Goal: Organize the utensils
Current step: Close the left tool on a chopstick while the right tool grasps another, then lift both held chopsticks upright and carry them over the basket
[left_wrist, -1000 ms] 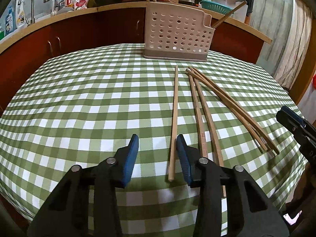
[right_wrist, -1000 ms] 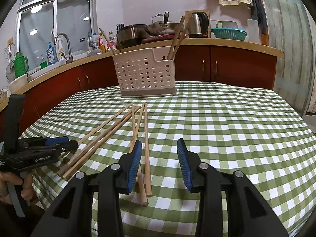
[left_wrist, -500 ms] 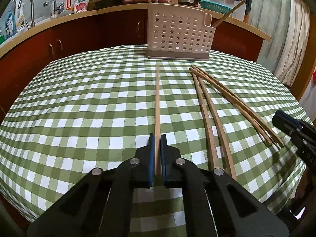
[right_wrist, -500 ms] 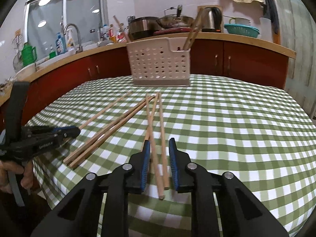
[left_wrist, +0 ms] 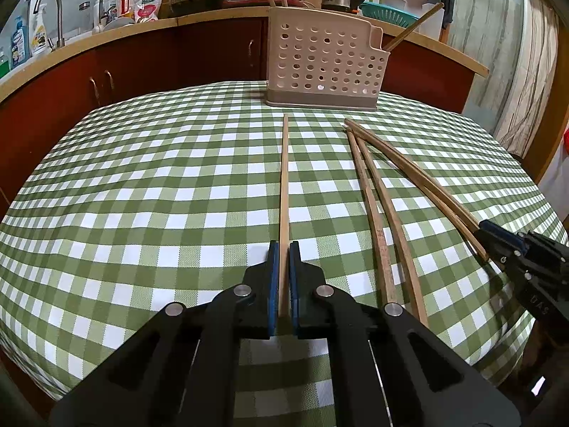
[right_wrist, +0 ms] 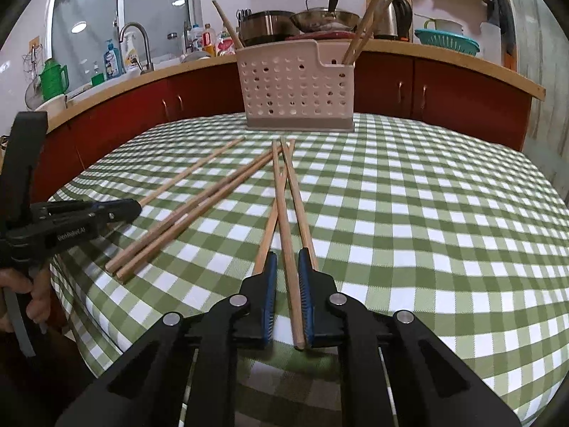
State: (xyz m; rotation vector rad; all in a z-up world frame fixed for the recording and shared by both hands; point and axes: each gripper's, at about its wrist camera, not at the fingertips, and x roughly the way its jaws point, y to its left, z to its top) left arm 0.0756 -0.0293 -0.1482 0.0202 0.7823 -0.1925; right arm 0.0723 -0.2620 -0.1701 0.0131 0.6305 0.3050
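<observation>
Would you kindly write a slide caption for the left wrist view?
Left gripper clamps one chopstick on the checked tablecloth, aimed toward the perforated utensil basket.

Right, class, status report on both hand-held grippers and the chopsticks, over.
Left hand-held gripper shut on one chopstick. Right hand-held gripper closing around another, grip unclear. Path to basket open.
</observation>
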